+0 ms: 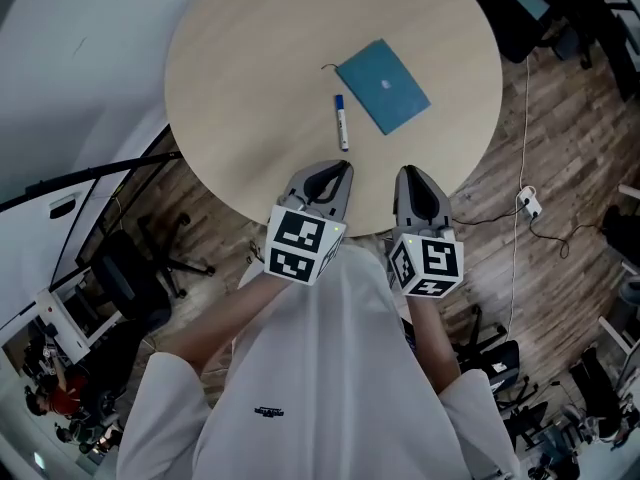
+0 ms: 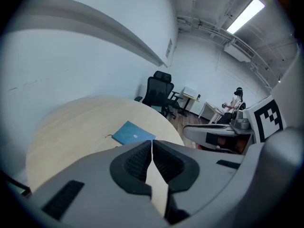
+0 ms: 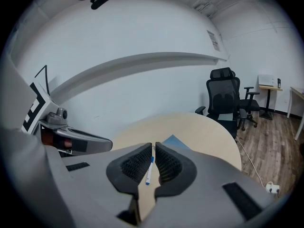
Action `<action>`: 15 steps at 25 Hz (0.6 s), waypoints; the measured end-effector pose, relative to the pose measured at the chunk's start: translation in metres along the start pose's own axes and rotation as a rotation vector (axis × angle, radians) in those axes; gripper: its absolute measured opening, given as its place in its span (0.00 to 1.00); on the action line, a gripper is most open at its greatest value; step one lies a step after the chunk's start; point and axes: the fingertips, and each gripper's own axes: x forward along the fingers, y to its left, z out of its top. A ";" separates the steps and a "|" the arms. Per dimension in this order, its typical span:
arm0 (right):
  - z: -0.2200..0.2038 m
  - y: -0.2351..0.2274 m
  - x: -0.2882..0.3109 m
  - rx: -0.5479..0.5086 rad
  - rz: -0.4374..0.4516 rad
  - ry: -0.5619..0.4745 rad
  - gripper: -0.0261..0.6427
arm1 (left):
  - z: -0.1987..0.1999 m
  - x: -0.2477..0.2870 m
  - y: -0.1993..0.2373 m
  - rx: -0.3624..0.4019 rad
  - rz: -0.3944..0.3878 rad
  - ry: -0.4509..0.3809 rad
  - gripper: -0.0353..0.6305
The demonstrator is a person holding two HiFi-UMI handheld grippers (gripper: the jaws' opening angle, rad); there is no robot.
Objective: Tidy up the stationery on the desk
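Head view: pen (image 1: 341,122) lies just beside blue notebook (image 1: 383,86) mid-table (image 1: 240,78). L gripper (image 1: 335,173) & R gripper (image 1: 413,176) sit at near edge. L jaws shut tight, empty; its view shows notebook, no pen. R jaws barely a slit, empty; pen seen beyond it.

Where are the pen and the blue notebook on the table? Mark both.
pen (image 1: 342,126), head view, middle of its white barrel.
blue notebook (image 1: 383,86), head view, centre of its cover.
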 end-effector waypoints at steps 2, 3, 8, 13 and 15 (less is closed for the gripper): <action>0.002 -0.004 0.012 -0.017 0.009 0.012 0.11 | -0.003 0.010 0.004 -0.019 0.001 0.016 0.09; 0.003 -0.006 0.017 -0.025 0.014 0.017 0.11 | -0.004 0.015 0.006 -0.030 0.003 0.024 0.09; 0.001 -0.019 0.045 -0.080 0.042 0.056 0.11 | -0.014 0.044 0.015 -0.112 0.014 0.056 0.09; -0.009 -0.039 0.076 -0.106 0.070 0.108 0.11 | -0.017 0.079 0.021 -0.168 0.023 0.067 0.09; -0.014 -0.049 0.088 -0.103 0.077 0.130 0.11 | -0.017 0.094 0.025 -0.187 0.038 0.067 0.09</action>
